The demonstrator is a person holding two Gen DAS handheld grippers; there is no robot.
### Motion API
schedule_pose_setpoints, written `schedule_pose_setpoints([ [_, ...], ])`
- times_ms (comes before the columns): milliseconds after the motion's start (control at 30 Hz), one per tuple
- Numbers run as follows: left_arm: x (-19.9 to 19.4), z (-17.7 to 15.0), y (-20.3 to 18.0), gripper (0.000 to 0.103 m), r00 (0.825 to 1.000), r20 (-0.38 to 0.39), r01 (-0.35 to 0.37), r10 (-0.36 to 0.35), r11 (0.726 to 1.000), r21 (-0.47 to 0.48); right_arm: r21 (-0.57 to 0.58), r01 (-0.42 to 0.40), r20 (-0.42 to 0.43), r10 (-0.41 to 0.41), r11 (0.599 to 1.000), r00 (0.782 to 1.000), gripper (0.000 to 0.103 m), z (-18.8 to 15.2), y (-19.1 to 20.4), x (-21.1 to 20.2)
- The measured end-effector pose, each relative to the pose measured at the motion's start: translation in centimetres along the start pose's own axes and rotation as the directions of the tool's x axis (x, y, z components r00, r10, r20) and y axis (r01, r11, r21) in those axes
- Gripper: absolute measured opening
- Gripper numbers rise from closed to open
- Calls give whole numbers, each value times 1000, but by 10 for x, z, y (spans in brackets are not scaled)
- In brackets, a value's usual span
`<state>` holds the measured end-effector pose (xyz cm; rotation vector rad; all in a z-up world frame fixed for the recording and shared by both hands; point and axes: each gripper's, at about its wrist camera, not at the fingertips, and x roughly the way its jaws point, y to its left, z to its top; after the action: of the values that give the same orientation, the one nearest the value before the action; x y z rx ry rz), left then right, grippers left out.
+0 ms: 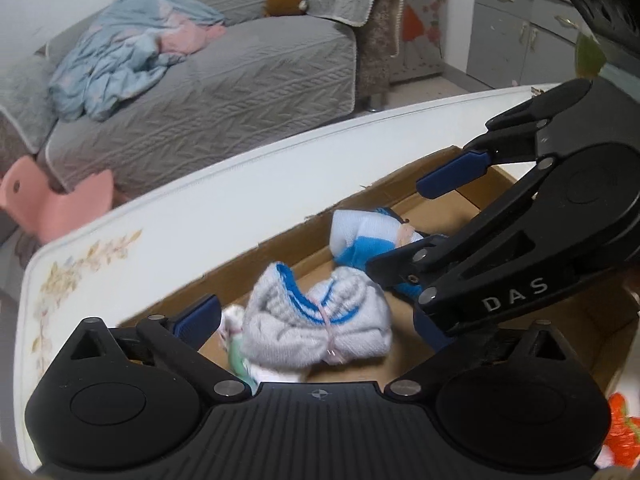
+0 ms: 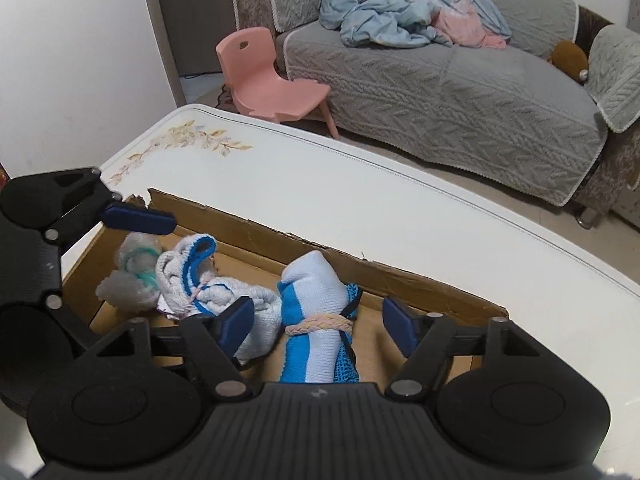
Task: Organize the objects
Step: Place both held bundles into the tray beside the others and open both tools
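Note:
A shallow cardboard box (image 1: 404, 182) (image 2: 420, 284) lies on a white table (image 2: 320, 184). Inside it, a grey-white sock bundle with blue stripes (image 1: 320, 320) (image 2: 188, 276) lies between the spread fingers of my left gripper (image 1: 316, 324), and the pads stand clear of it. A blue-and-white sock bundle (image 2: 316, 320) (image 1: 368, 236), tied with a braided band, lies between the fingers of my right gripper (image 2: 318, 324) (image 1: 424, 220), with a gap on each side. In the right wrist view only one blue pad (image 2: 140, 218) of the left gripper shows. A fluffy pale bundle (image 2: 132, 276) lies at the box's left end.
A grey sofa (image 2: 440, 92) with a blue blanket (image 2: 400, 4) runs behind the table. A pink child's chair (image 2: 264, 76) stands at its end. A grey cabinet (image 1: 520, 40) is at the far right. Something orange (image 1: 624, 432) lies beside the box.

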<state>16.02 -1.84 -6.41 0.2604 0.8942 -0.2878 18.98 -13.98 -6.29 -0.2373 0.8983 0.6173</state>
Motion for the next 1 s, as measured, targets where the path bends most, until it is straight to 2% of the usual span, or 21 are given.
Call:
schedule_pose_setpoints([
  [167, -8, -7, 0, 102, 999, -34, -34, 32, 998, -55, -26, -1, -23, 1, 1000, 1000, 69, 3, 8, 3],
  [267, -13, -13, 8, 103, 999, -49, -31, 24, 988, -151, -27, 8, -34, -9, 1000, 999, 71, 4, 11, 4],
  [433, -24, -28, 23, 103, 998, -55, -40, 24, 950, -311, 11, 12, -23, -12, 1000, 1000, 73, 3, 14, -3],
  [567, -34, -39, 32, 103, 997, -53, -67, 49, 906, -418, 75, 26, -10, -25, 997, 1000, 77, -2, 14, -8],
  [667, -37, -42, 33, 103, 996, -59, -93, 74, 887, -453, 113, 35, -12, -34, 993, 999, 77, -6, 16, -7],
  [1000, -52, -55, 25, 102, 995, -44, -96, 86, 872, -480, 220, 53, -5, -53, 974, 999, 79, -15, 18, -12],
])
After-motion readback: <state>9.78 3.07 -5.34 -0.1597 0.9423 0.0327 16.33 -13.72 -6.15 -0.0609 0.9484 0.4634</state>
